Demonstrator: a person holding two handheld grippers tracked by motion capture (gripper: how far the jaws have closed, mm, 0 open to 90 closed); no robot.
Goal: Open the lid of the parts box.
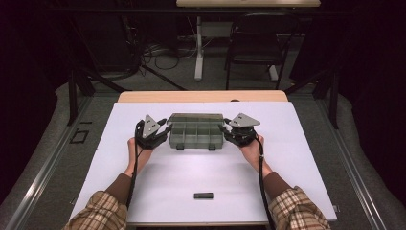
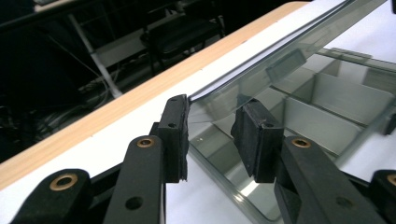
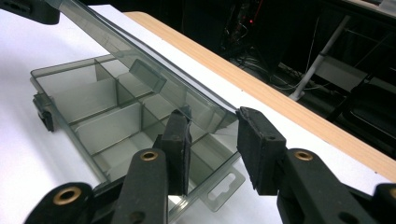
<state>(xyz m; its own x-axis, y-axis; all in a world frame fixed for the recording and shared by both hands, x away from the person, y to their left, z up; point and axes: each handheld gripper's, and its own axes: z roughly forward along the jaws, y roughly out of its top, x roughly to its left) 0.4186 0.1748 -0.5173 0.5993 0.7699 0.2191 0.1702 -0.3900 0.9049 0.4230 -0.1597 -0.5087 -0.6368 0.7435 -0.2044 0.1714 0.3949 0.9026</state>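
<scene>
Organizer box (image 1: 196, 130) lid (image 2: 280, 60) — thin, stiff, slippery plastic, likely light — sits between each gripper's spread jaws; pinch its end edges, seemingly untouched.

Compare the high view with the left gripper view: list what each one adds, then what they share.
High view adds: the left tool and right tool at the two ends of the compartment box, plaid sleeves, a small black object near the table's front edge, and a chair beyond. Left gripper view adds: a close look at the box's clear lid, raised at a tilt, its corner between the tool's parted pads. Shared: the box with its dividers, and the white table.
</scene>
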